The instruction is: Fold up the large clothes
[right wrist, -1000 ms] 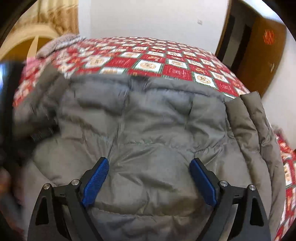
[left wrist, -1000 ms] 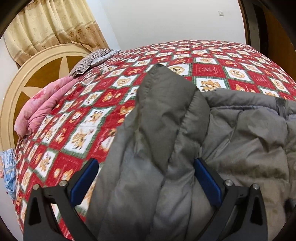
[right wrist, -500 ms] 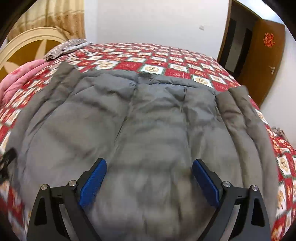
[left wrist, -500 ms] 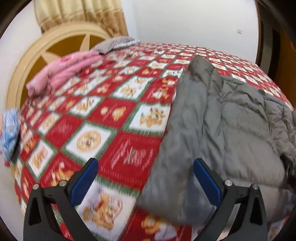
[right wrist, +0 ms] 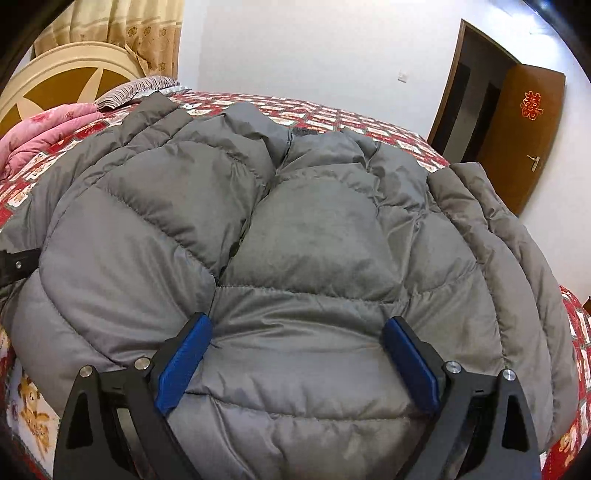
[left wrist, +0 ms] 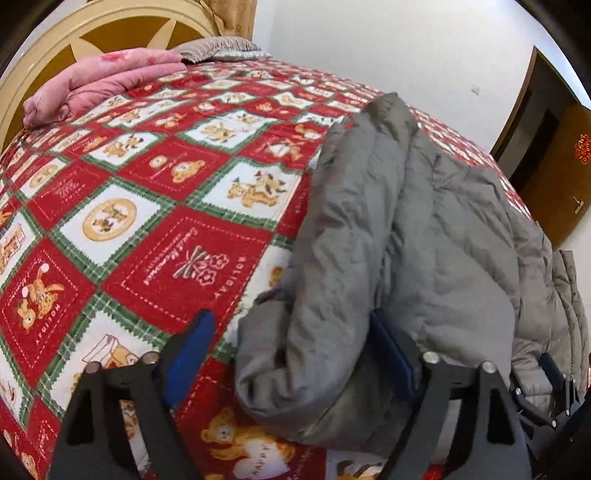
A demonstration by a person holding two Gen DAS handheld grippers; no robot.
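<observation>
A large grey quilted puffer jacket (right wrist: pixel 303 236) lies spread on the bed; in the left wrist view (left wrist: pixel 424 229) its left edge and sleeve lie along the bedspread. My left gripper (left wrist: pixel 291 354) is open, its jaws straddling the jacket's near left corner without closing on it. My right gripper (right wrist: pixel 299 358) is open, jaws wide apart over the jacket's lower middle panel, blue pads (right wrist: pixel 184 354) resting against the fabric. The right gripper also shows at the left wrist view's lower right edge (left wrist: pixel 550 384).
The bed carries a red, white and green teddy-bear bedspread (left wrist: pixel 155 206). A folded pink blanket (left wrist: pixel 99 81) and a striped pillow (left wrist: pixel 218 48) lie by the round headboard (left wrist: pixel 110 26). A brown door (right wrist: pixel 524 122) stands open at the right.
The left gripper has swung right and down to the jacket's left corner, which now sits between its jaws. The right gripper has dropped closer onto the jacket.
</observation>
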